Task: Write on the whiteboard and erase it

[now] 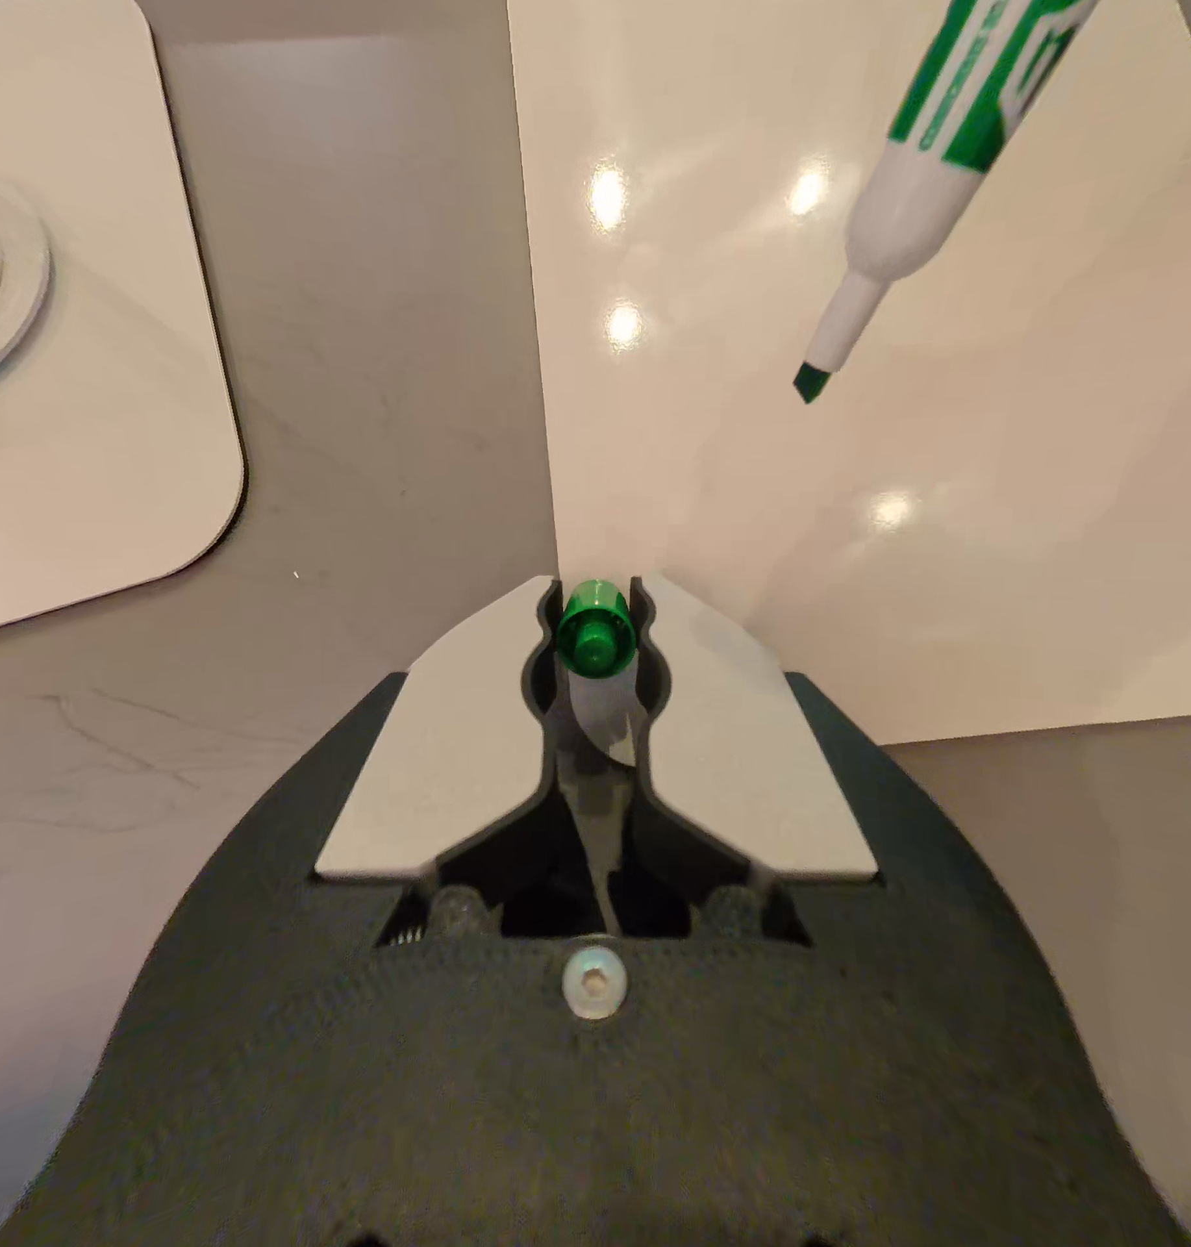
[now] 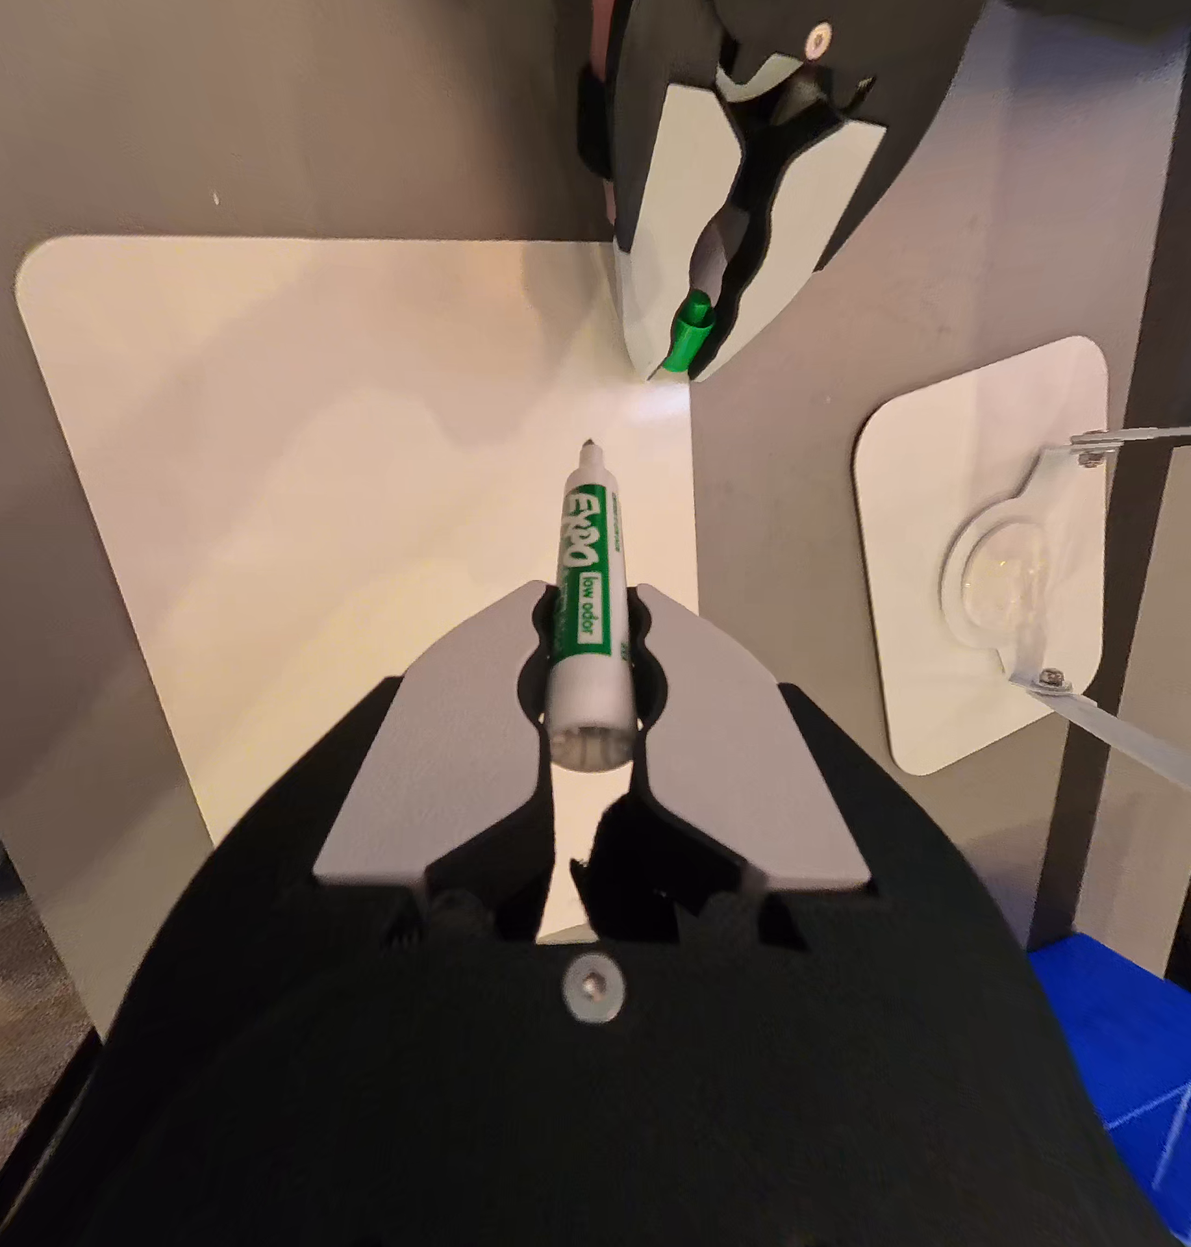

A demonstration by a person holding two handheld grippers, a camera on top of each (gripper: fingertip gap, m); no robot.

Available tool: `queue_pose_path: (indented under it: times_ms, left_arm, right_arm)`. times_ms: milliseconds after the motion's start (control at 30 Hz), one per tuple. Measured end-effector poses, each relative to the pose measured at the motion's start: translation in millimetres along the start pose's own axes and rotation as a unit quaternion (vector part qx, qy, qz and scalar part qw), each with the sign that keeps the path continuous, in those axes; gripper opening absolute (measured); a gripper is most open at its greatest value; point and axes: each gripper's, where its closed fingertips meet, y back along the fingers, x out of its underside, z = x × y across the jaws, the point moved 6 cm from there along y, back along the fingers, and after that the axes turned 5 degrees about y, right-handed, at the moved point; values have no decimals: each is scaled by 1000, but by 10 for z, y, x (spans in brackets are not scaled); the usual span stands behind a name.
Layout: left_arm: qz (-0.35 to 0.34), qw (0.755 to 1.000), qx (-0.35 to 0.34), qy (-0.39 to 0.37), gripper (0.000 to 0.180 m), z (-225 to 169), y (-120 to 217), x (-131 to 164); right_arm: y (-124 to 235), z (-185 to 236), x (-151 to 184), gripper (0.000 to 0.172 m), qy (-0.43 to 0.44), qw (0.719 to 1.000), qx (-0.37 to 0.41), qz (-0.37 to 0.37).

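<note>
The whiteboard (image 2: 323, 432), a glossy white sheet with rounded corners lying on a grey surface (image 2: 775, 513), shows no marks anywhere in either view, so writing has not begun and erasing is left as well. Just above it hangs the green-and-white marker (image 2: 587, 594), uncapped, its dark chisel tip pointing at the board but not plainly touching it. The right gripper (image 2: 591, 600) is clenched around the marker's barrel, both pads pressed against its sides. The left gripper (image 1: 596, 594) grips the marker's green cap (image 1: 594, 634) between its fingertips, near the board's edge. The uncapping thus looks finished; the next step is probably lowering the tip onto the board. No eraser is visible. Off to the side sits a white plate with a clear dome fitting (image 2: 997, 573).
</note>
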Motion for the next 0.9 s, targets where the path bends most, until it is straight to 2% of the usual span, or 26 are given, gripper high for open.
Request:
queue_pose_path:
  times_ms: [333, 900]
  left_arm:
    - [-1, 1000, -1, 1, 19, 5, 8, 13]
    - [-1, 1000, 6, 3, 19, 8, 8, 15]
  right_arm:
    - [-258, -21, -124, 21, 36, 997, -24, 70]
    - [-414, -91, -260, 21, 56, 993, -35, 96]
